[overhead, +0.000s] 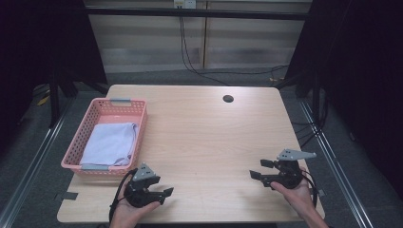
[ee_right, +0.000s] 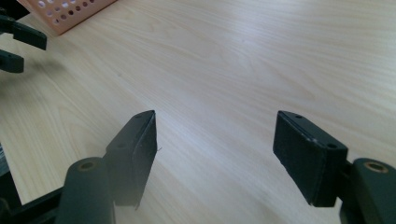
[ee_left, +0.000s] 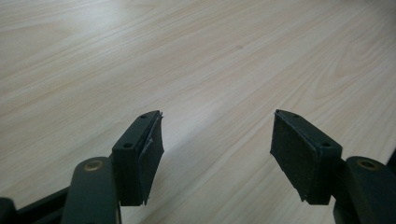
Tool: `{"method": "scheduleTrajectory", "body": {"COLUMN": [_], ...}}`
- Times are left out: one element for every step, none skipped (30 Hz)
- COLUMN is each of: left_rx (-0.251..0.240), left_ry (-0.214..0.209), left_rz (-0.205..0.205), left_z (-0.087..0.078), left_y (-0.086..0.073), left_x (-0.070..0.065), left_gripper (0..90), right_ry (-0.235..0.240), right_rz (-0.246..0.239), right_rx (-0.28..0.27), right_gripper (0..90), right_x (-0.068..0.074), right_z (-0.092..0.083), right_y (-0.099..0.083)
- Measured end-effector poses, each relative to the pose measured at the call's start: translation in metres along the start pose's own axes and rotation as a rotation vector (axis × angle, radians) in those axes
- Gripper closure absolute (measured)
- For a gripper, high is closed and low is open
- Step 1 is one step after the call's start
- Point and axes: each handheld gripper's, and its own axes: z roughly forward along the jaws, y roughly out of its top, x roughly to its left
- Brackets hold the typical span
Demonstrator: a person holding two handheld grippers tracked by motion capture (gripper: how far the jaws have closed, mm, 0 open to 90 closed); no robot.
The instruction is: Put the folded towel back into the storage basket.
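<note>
Looking at the whole table (overhead: 209,137), the pink basket (overhead: 97,114) with the folded pale cloth (overhead: 110,142) inside sits just up and to the left of the left gripper (overhead: 161,192), its long side running away from the person. So the left gripper is way nearer, while the right gripper (overhead: 259,171) is well apart across bare wood. Both have jaws spread wide with nothing between them.
</note>
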Motion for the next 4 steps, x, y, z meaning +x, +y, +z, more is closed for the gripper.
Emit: {"method": "scheduleTrajectory", "body": {"left_rx": [0.015,0.006,-0.011,-0.021], "left_ry": [0.013,0.019,0.024,0.028], "left_rz": [-0.01,-0.01,-0.017,-0.024], "left_z": [-0.0003,-0.0017,-0.0025,-0.0027], "left_y": [-0.0003,0.0003,0.0015,0.0029], "left_x": [0.0024,0.005,0.0071,0.0096], "left_gripper": [33.9,33.9,33.8,33.5], "right_ry": [-0.009,-0.018,-0.034,-0.047], "right_rz": [0.002,0.002,-0.003,0.004], "right_rx": [0.0,0.007,0.01,0.008], "right_gripper": [30.1,29.6,29.2,28.1], "right_x": [-0.0007,-0.0019,-0.0041,-0.007], "right_z": [-0.0014,-0.0025,-0.003,-0.0032], "right_y": [-0.0039,-0.0068,-0.0085,-0.0097]}}
